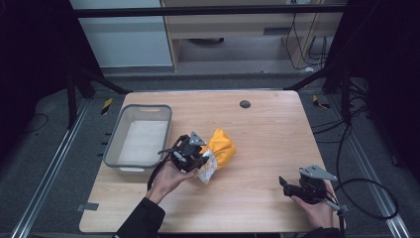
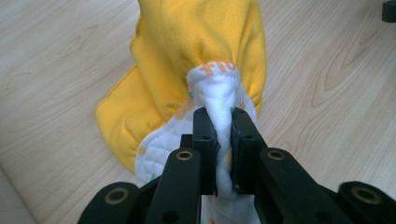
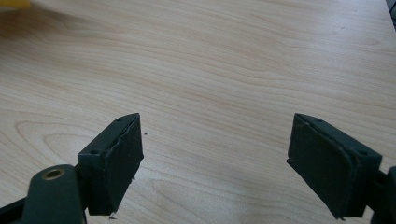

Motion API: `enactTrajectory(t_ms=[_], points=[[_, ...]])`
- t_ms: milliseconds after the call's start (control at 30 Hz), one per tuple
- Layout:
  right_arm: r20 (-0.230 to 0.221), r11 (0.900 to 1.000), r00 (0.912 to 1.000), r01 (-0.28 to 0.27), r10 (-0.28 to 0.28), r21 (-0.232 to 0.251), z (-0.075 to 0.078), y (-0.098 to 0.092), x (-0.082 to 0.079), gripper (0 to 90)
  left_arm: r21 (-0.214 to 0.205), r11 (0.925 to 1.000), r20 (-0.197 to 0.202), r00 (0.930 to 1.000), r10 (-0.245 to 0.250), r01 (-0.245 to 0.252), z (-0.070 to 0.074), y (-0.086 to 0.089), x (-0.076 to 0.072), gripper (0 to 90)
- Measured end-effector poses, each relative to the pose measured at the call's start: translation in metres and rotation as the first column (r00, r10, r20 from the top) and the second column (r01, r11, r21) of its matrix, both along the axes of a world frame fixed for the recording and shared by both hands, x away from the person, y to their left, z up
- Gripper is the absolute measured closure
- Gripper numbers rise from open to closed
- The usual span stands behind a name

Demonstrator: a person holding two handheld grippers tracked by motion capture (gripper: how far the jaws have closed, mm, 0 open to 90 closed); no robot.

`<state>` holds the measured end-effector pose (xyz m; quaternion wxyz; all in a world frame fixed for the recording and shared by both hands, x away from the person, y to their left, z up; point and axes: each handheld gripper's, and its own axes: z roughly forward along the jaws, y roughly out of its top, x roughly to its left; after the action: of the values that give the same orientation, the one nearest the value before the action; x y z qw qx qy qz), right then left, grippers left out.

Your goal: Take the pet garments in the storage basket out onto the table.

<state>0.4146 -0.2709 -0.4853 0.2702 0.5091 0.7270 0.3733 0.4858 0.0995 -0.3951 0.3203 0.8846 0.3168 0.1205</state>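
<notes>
Clearly our left gripper (image 2: 223, 135) is clamped on the white quilted edge of the yellow cloth (image 2: 196, 51), which bunches on the table (image 1: 262, 129) just ahead of its jaws. We judge it light, soft and floppy, so a pinch on the thick hem suits best. Our right gripper (image 3: 215, 163) stands well apart, jaws spread and holding nothing.

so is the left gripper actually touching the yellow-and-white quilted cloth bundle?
Touching. In the left gripper view the left gripper has both black jaws pinched on a white fold of the yellow-and-white quilted cloth bundle, with no gap.
</notes>
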Motion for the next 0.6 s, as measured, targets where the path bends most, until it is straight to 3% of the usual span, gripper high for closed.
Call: enactTrajectory(t_ms=[600], points=[[0.0,1.0,1.0,-0.001,0.001,-0.002,-0.001,-0.001,0.0,17.4,0.002,0.9999,-0.035,0.9993,-0.013,0.013,-0.034,-0.012,0.004,78.7]])
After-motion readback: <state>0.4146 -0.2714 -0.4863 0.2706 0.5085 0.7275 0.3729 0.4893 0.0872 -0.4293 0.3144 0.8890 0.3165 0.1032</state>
